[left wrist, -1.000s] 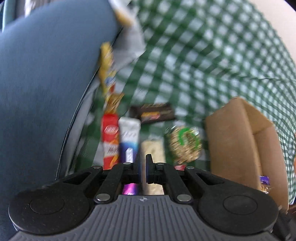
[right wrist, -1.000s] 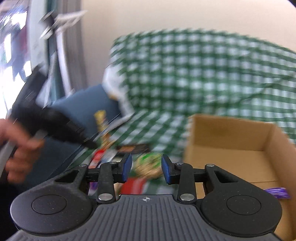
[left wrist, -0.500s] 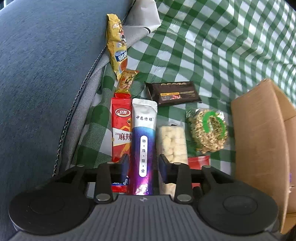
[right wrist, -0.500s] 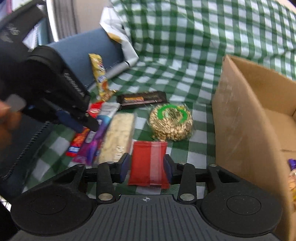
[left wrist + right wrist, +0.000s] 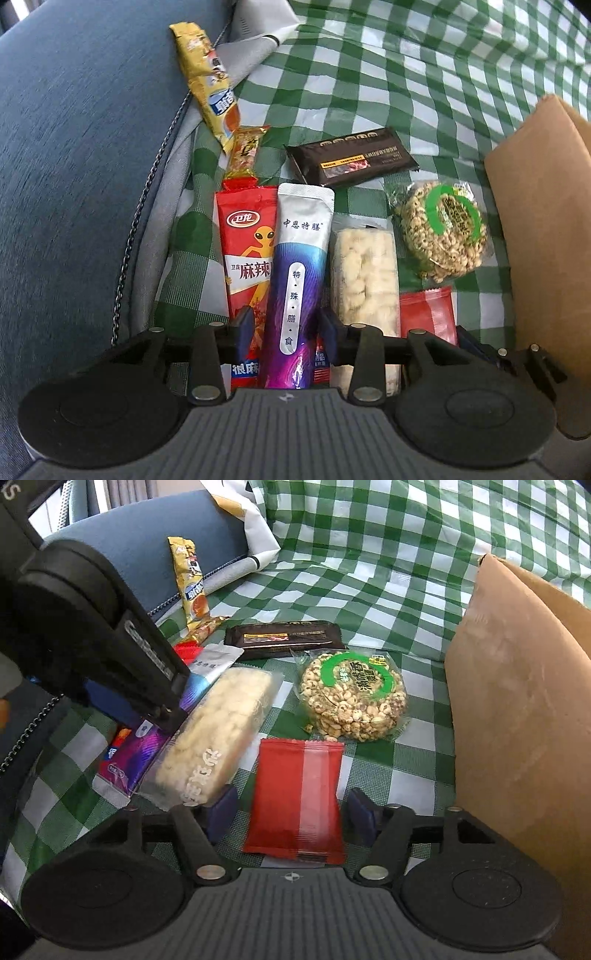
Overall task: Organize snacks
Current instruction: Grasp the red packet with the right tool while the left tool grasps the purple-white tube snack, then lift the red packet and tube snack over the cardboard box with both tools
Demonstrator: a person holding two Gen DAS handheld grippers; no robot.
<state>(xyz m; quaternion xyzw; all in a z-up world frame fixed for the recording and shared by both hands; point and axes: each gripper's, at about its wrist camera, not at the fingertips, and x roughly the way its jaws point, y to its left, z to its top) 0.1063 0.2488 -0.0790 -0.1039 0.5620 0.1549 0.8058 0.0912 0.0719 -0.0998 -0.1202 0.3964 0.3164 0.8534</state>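
Snacks lay in a loose cluster on the green checked cloth (image 5: 369, 572). At the bottom centre of the left wrist view, the left gripper (image 5: 286, 330) stood open, its fingers either side of the silver-purple sachet (image 5: 297, 280), with the red spicy stick pack (image 5: 249, 254) just left of it. Low in the right wrist view, the right gripper (image 5: 291, 814) was open around the red packet (image 5: 297, 797). The cardboard box (image 5: 517, 716) filled the right edge, beside the round puffed-grain cake (image 5: 352, 696).
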